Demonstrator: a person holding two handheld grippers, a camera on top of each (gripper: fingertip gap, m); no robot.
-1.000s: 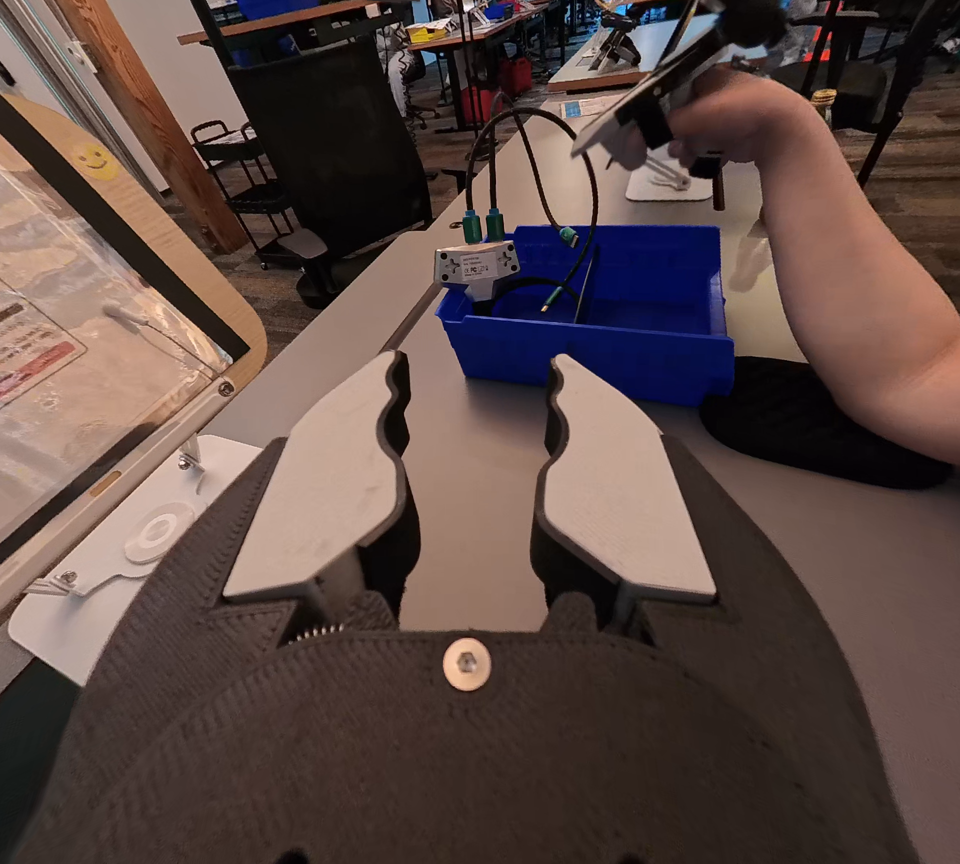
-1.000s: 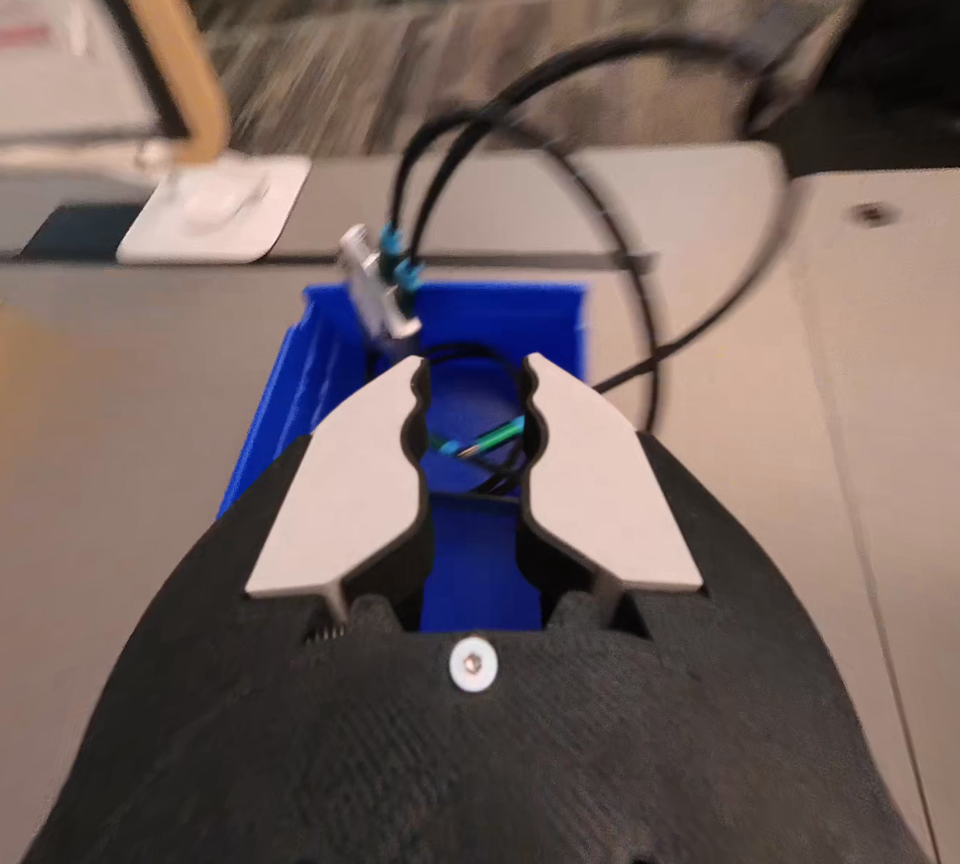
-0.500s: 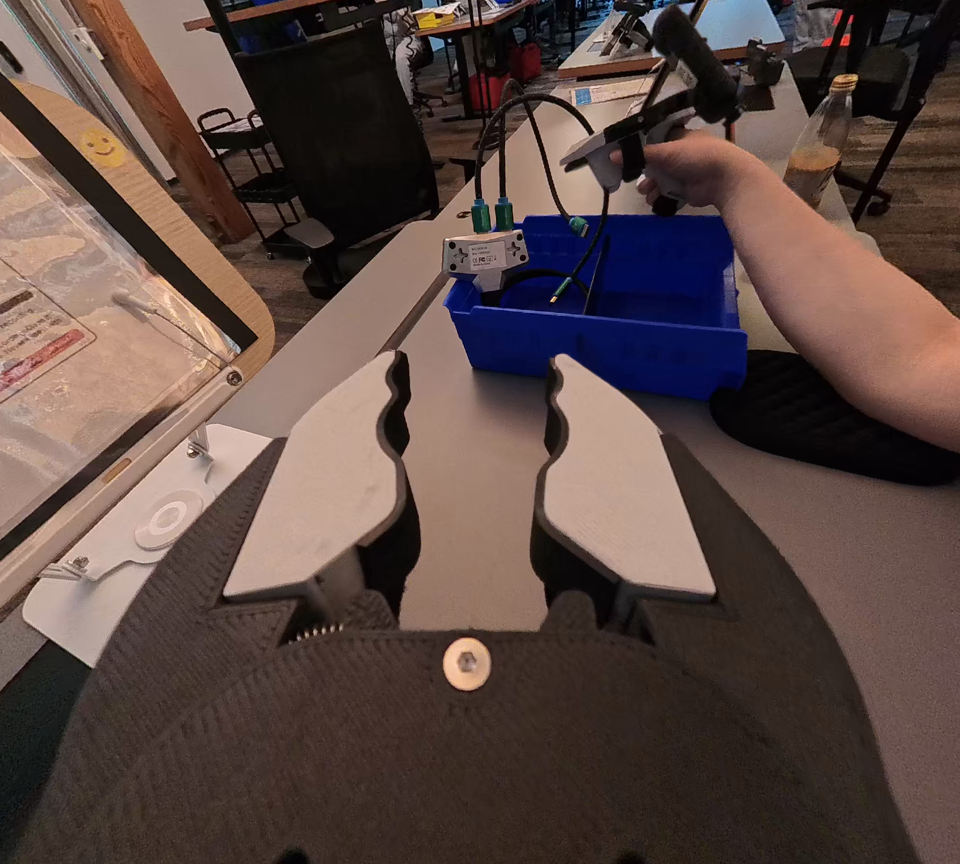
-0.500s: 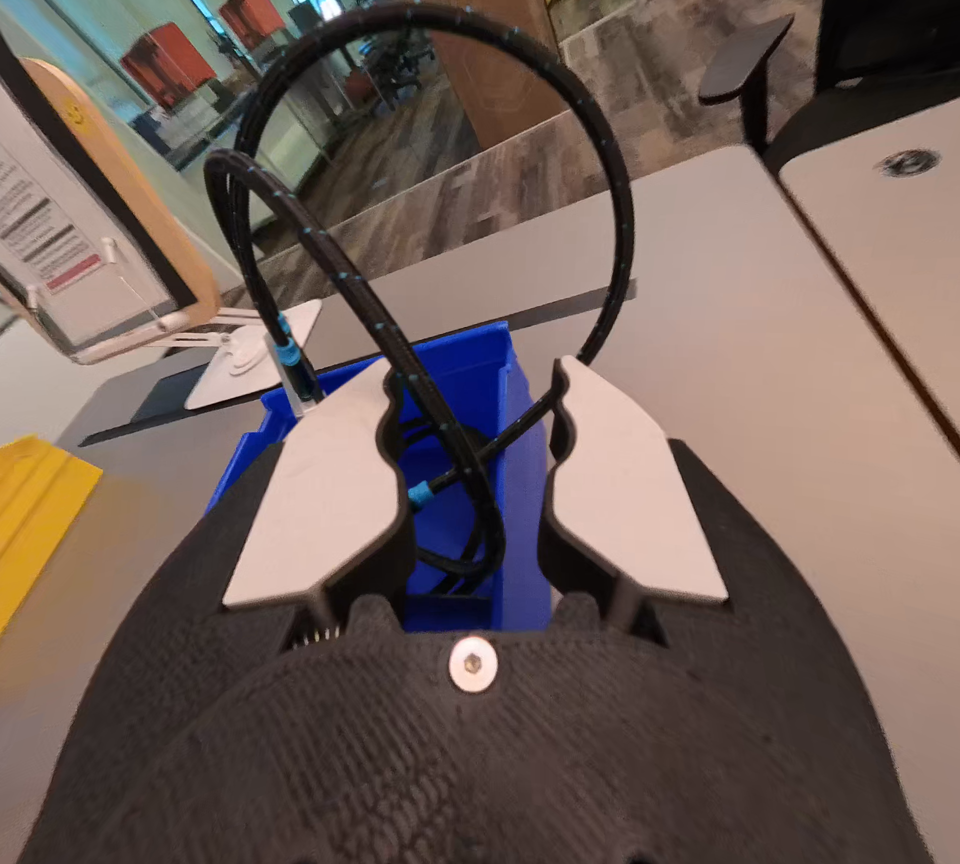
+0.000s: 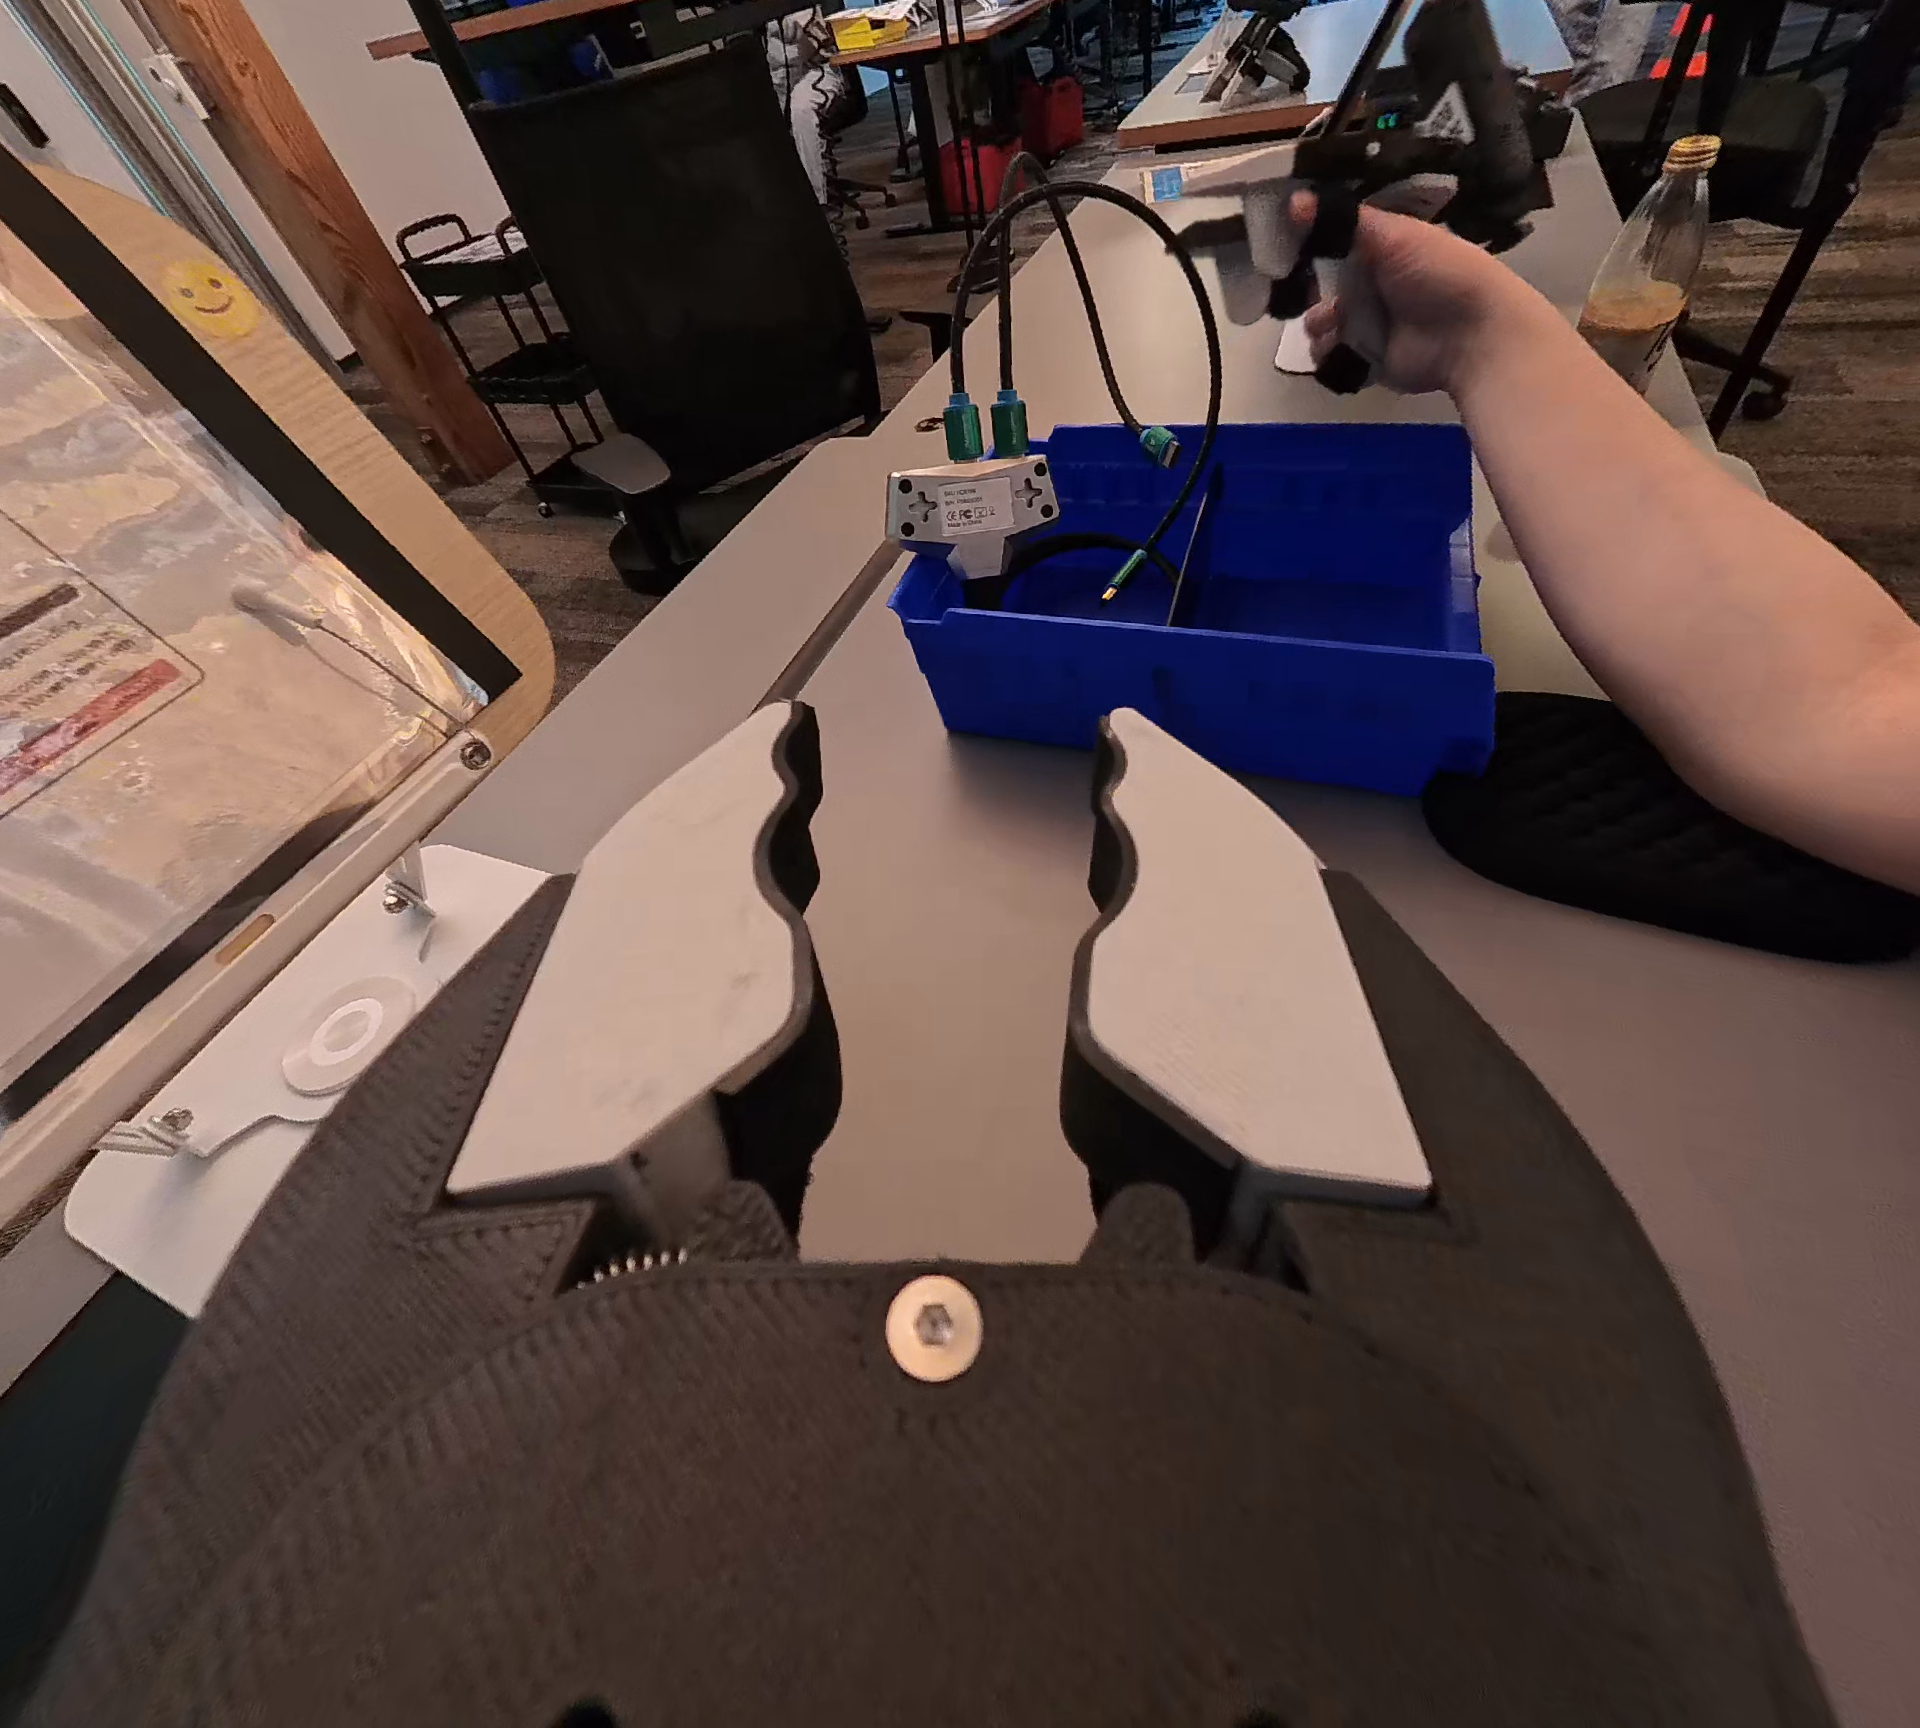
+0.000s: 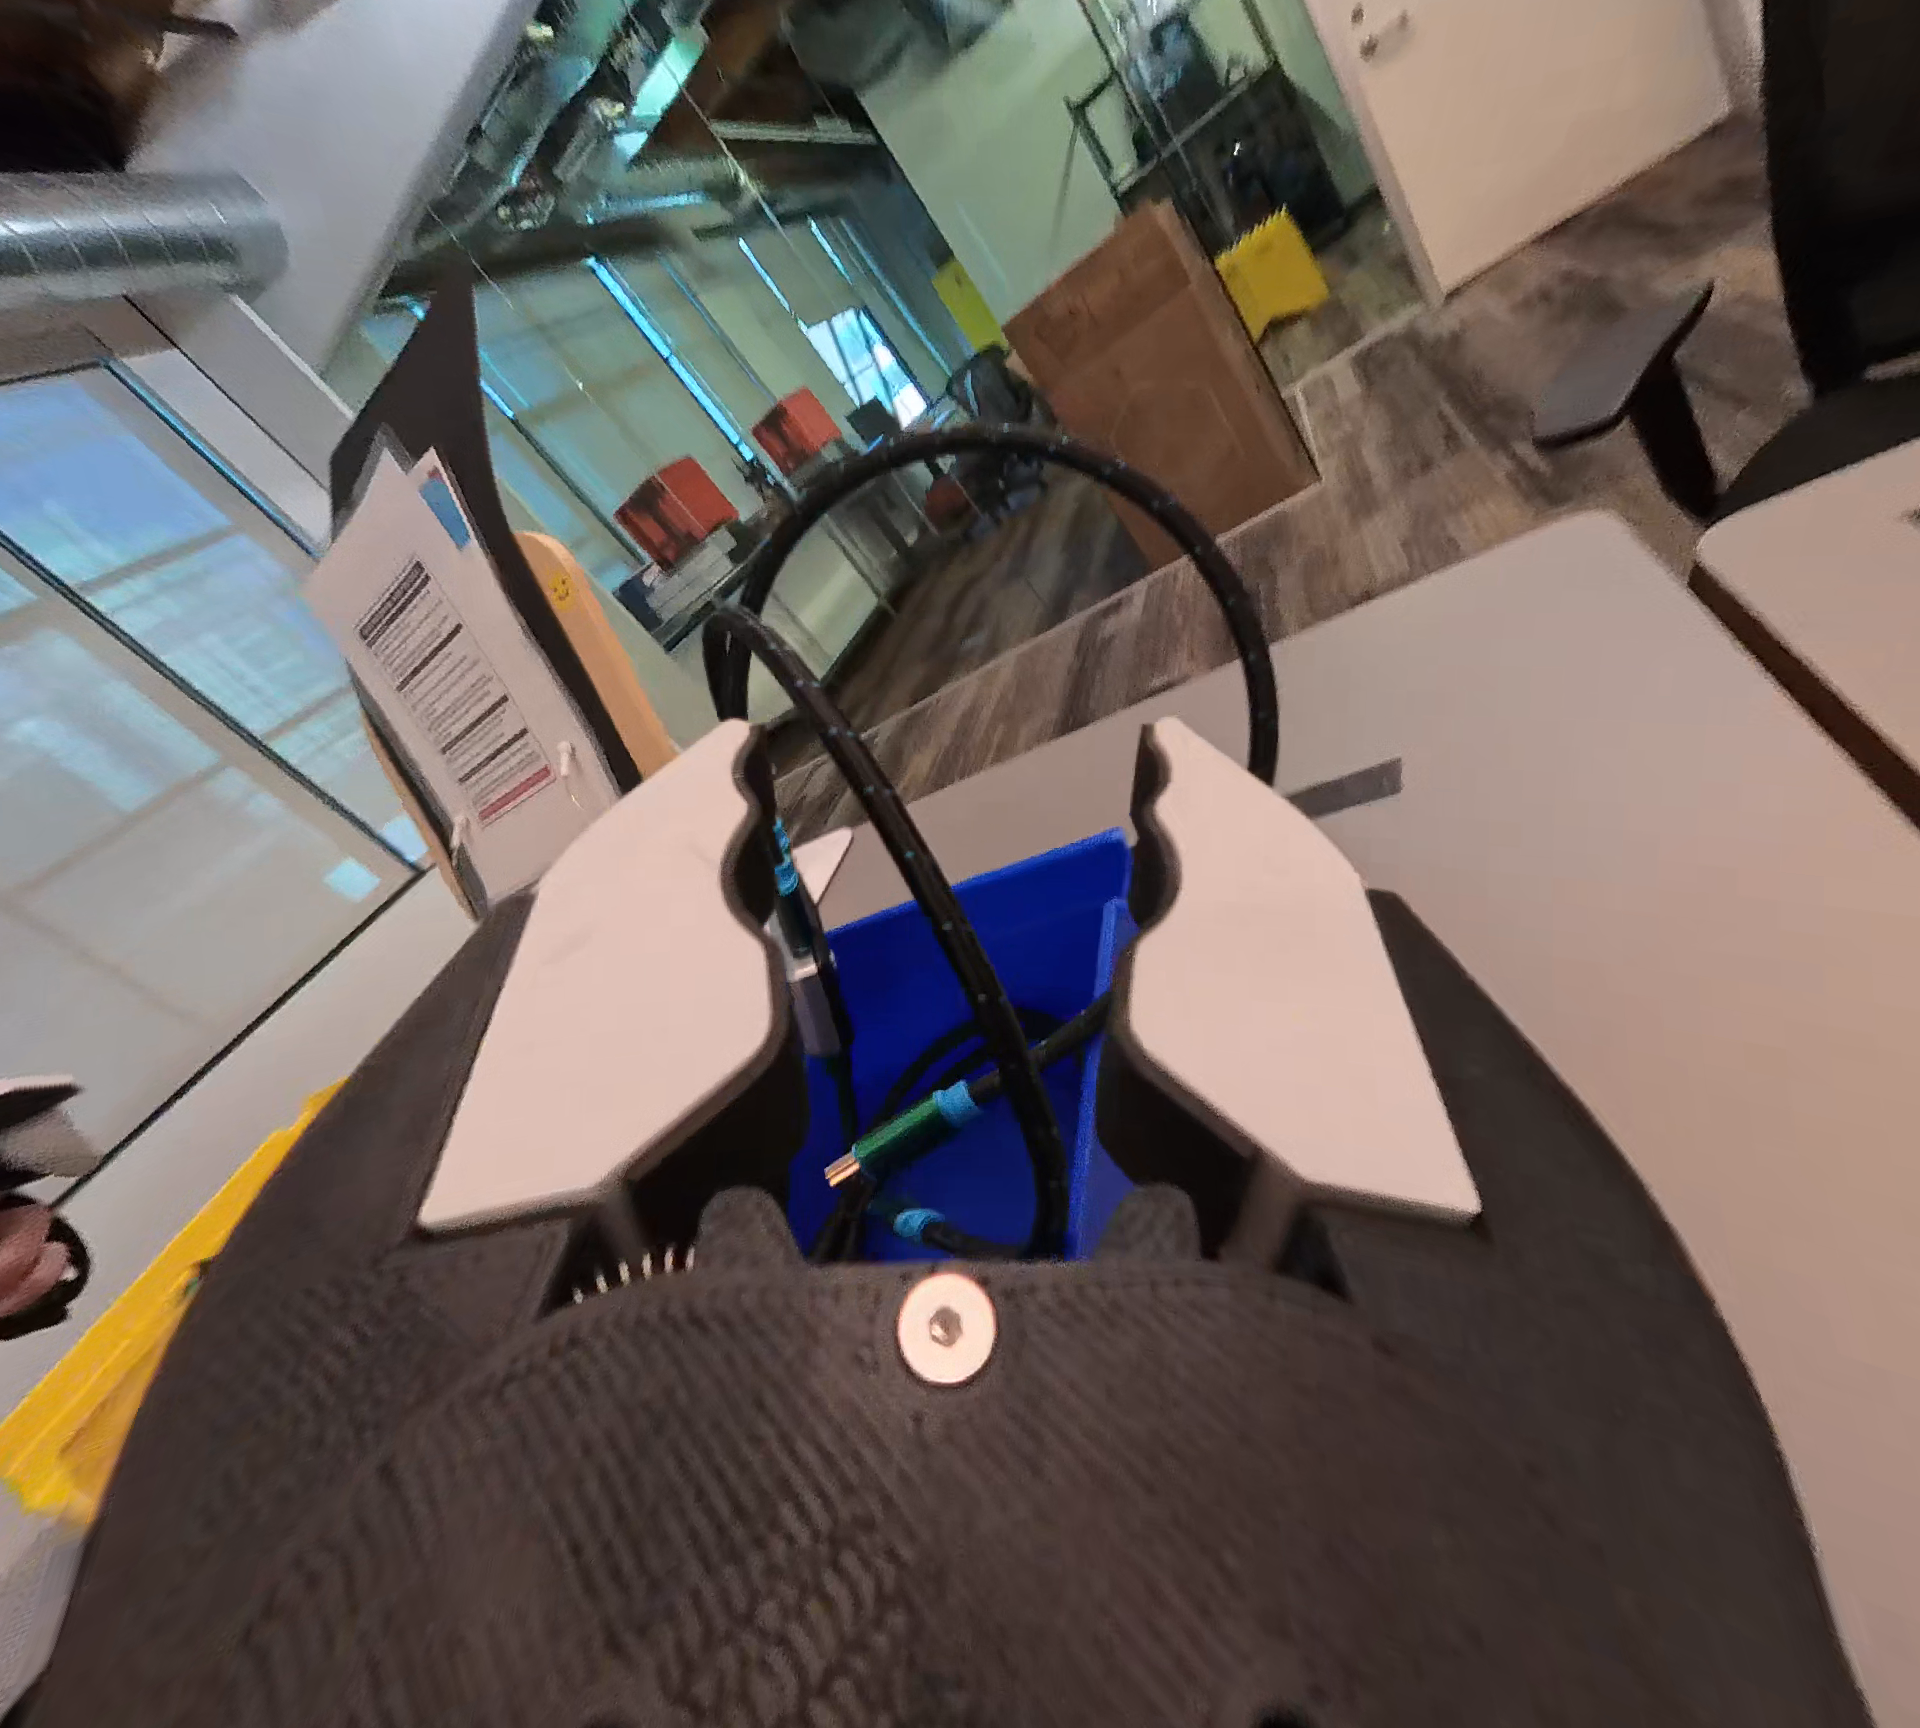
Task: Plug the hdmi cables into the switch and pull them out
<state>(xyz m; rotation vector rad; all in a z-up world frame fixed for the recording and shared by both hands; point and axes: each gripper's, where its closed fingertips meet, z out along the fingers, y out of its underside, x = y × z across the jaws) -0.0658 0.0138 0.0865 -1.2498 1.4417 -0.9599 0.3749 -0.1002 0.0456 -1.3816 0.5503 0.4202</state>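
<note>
A small grey switch (image 5: 971, 509) leans on the left corner of a blue bin (image 5: 1195, 670), with two black braided cables (image 5: 1081, 296) plugged into its top by green-collared plugs (image 5: 964, 426). Their free ends, one plug (image 5: 1158, 444) hanging and one (image 5: 1127, 577) low, are over the bin. My left gripper (image 5: 956, 743) is open and empty, low over the table in front of the bin. My right gripper (image 6: 951, 764) is open and empty above the bin (image 6: 1049, 899), with a cable loop (image 6: 935, 899) between its fingers. The right gripper also shows blurred in the left wrist view (image 5: 1236, 244).
A framed sign board (image 5: 260, 639) on a white base (image 5: 343, 1034) stands at the left. A black pad (image 5: 1621, 847) lies under the person's forearm, right of the bin. A bottle (image 5: 1652, 265) stands at the far right. A yellow object (image 6: 125, 1346) lies near the left gripper's side.
My right gripper has come down closer to the cables over the bin, tilted upward, and its jaws have opened wider. My left gripper has stayed open and nearly still.
</note>
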